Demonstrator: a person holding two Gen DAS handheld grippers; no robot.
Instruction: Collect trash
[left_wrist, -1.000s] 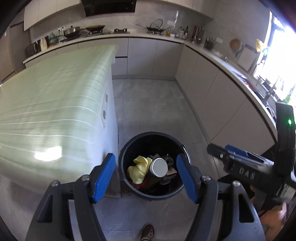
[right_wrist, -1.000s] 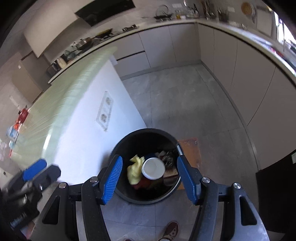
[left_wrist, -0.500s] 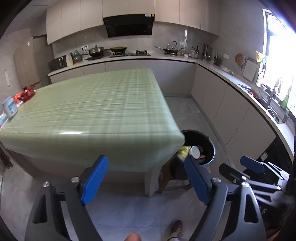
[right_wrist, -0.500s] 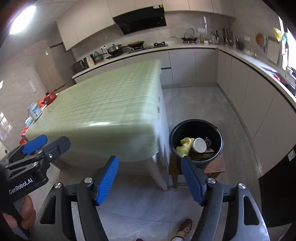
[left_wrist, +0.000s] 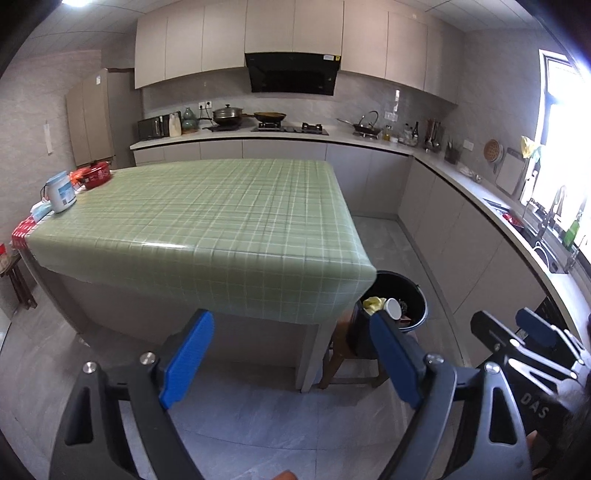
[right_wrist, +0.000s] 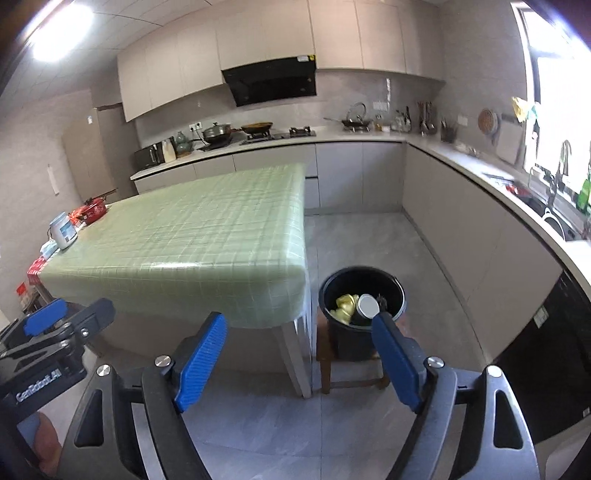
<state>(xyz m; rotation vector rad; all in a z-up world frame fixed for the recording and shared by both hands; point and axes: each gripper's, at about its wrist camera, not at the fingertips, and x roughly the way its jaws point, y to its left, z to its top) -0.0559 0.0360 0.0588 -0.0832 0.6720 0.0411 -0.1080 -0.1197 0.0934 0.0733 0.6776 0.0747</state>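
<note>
The left gripper (left_wrist: 291, 354) is hanging wide open and empty, its jaws having just widened; the right gripper (right_wrist: 299, 356) is likewise gaping, holding nothing. The black bin (right_wrist: 391, 317) of trash is sitting at two o'clock beyond the green table (right_wrist: 192, 236) corner

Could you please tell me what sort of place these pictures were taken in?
Most likely a home kitchen: a black range hood hangs over a gas hob with pans, cabinets line the walls, and a sink sits beneath the window.
</note>
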